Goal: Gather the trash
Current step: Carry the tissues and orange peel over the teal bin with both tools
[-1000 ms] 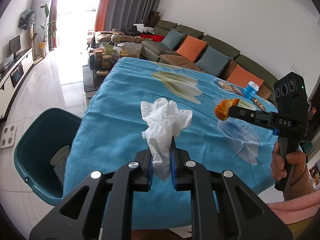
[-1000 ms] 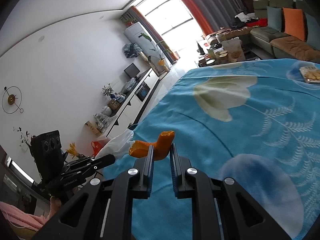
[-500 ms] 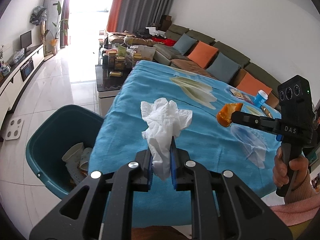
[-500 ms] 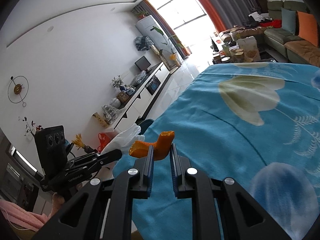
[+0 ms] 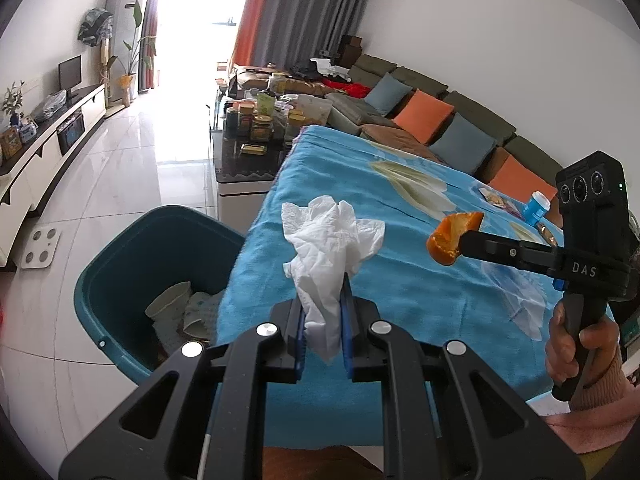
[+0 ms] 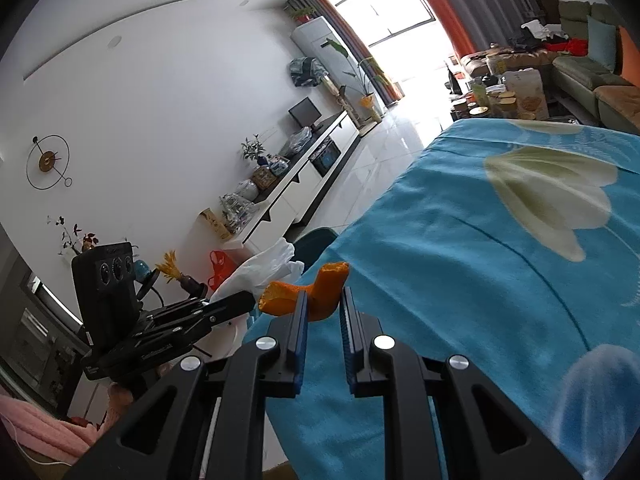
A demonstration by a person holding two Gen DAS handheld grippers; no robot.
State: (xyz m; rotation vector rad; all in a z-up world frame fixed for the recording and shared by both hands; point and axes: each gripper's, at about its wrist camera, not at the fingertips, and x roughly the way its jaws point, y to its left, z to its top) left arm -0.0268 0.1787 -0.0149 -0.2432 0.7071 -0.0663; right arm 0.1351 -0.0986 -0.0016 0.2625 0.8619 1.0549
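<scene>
In the left wrist view, the left gripper [image 5: 323,312] fills the bottom centre of the frame, its blue-lined jaws pinched on a crumpled white tissue [image 5: 334,248] that stands up out of them toward mid-frame. At the right edge of the same view, the right gripper [image 5: 460,245] reaches in sideways, held by a hand [image 5: 576,340] at lower right, its tips clamped on a piece of orange peel [image 5: 450,236]. Both pieces of trash hang above the near edge of the blue flowered tablecloth [image 5: 400,280]. Left of centre, on the floor just beside the table, sits a teal bin [image 5: 120,272] with paper cups [image 5: 168,304] inside. Further up the cloth at right stands a blue can [image 5: 538,208], and behind it runs a sofa [image 5: 460,128] with orange and grey cushions.

In the right wrist view the peel [image 6: 312,292] sits between the nearly closed jaws at lower centre, with the tissue [image 6: 264,268] and left gripper [image 6: 240,302] at lower left
</scene>
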